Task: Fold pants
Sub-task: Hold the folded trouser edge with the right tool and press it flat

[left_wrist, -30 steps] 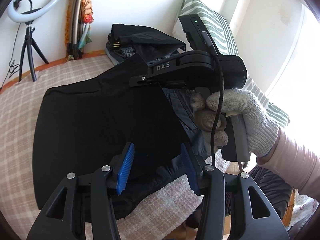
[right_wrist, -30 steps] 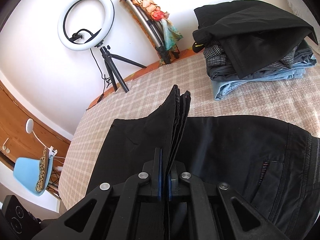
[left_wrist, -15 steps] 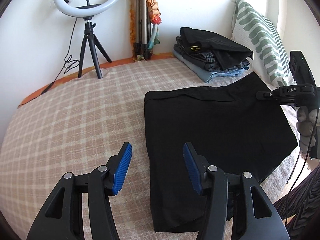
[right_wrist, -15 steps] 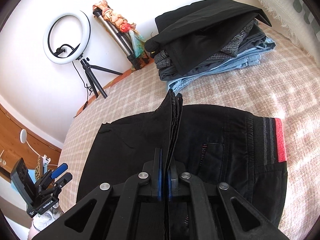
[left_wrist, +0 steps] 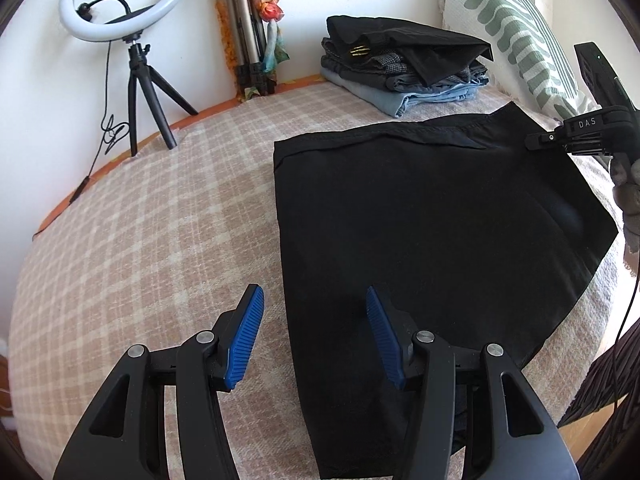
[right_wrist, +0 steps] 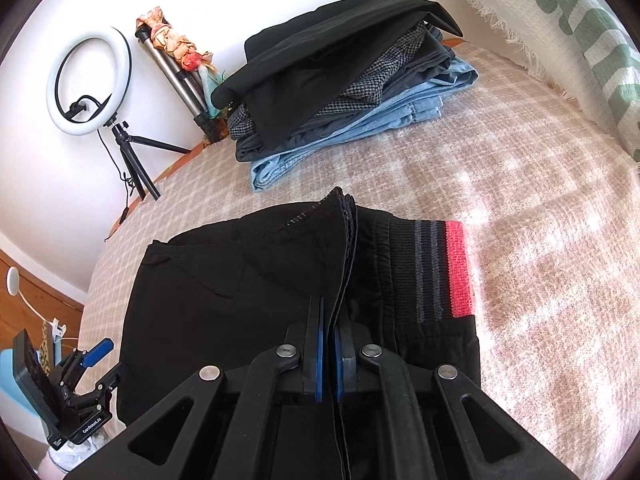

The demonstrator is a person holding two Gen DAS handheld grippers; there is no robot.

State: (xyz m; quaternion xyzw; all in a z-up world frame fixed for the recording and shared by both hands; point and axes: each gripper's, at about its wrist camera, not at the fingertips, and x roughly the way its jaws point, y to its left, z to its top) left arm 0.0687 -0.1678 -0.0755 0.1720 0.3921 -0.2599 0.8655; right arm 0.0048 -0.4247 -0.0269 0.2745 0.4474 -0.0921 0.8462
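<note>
Right wrist view: right hand-held gripper (right_wrist: 329, 354) clamps folded black fabric pants (right_wrist: 240, 280) (left hand-held gripper (left_wrist: 314, 332) parted, empty); stacked layers could slip, spoiling the fold.

Near end of black pants (left_wrist: 420, 240) behind the left gripper (left_wrist: 316, 336)

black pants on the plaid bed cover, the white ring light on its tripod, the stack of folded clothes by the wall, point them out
black pants (left_wrist: 420, 220), left wrist view, middle of the flat panel
white ring light (left_wrist: 120, 0), left wrist view, right side of the ring
stack of folded clothes (right_wrist: 340, 80), right wrist view, black top garment
</note>
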